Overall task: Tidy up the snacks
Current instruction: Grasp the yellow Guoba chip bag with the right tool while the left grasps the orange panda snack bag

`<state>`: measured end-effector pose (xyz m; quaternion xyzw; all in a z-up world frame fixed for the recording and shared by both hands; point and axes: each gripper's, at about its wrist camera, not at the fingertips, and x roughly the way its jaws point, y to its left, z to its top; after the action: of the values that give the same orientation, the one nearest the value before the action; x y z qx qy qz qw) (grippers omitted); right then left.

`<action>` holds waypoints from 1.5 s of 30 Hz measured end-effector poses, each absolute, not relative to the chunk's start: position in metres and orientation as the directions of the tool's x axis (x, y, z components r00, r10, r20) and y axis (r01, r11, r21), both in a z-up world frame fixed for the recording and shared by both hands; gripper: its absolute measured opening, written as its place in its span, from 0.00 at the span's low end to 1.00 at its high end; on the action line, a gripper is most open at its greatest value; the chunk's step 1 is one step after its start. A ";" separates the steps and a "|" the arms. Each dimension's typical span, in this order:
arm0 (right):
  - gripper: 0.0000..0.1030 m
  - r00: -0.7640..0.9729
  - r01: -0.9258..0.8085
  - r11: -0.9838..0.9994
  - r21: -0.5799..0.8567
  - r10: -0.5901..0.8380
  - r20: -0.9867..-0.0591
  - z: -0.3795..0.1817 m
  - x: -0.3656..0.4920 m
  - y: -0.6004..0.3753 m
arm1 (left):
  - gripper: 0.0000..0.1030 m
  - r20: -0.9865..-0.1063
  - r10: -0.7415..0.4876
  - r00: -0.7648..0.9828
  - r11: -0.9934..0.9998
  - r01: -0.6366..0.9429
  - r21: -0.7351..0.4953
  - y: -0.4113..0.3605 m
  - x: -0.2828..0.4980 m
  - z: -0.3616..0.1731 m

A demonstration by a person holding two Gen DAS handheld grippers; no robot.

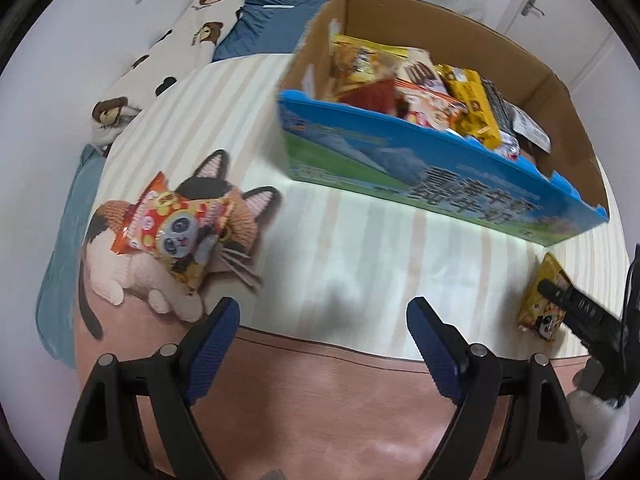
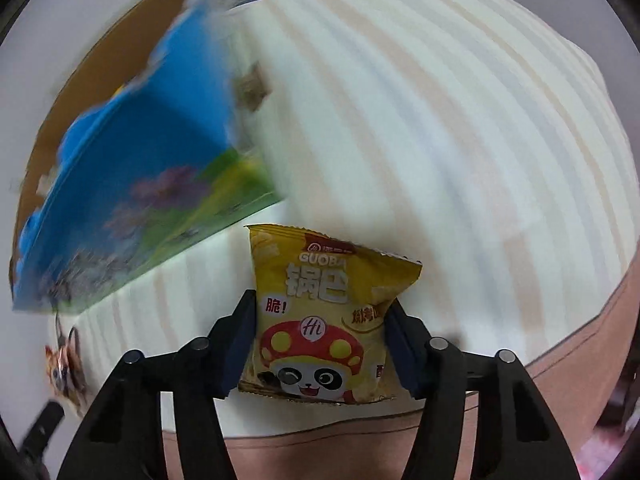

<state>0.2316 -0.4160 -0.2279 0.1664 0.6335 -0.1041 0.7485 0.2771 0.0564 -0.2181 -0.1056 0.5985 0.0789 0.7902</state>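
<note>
Downward-pointing, right gripper clamping yellow snack bag, left gripper wide, empty

1. The left gripper points steeply downward, and its two blue-padded fingers stand well apart.
2. Nothing lies between the left gripper's pads; they touch nothing.
3. The right gripper also points steeply down, with its dark blue pads set against the two side edges of a yellow snack packet.
4. The packet stands upright between the right gripper's fingers, its top reaching above their tips.
5. In the left wrist view, the right gripper shows at the right edge as a black body.
6. A hand in a white glove holds it from below.
</note>
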 end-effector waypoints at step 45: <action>0.61 -0.048 0.119 0.969 0.217 0.224 -0.973 -0.276 0.223 -0.210 | 0.83 -0.990 0.049 0.135 0.986 -0.168 0.026 0.177 0.340 -0.235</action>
<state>0.2229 -0.2105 -0.2765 0.1187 0.7230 0.0389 0.6795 0.3397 0.1775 -0.2351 -0.0454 0.6538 0.0720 0.7519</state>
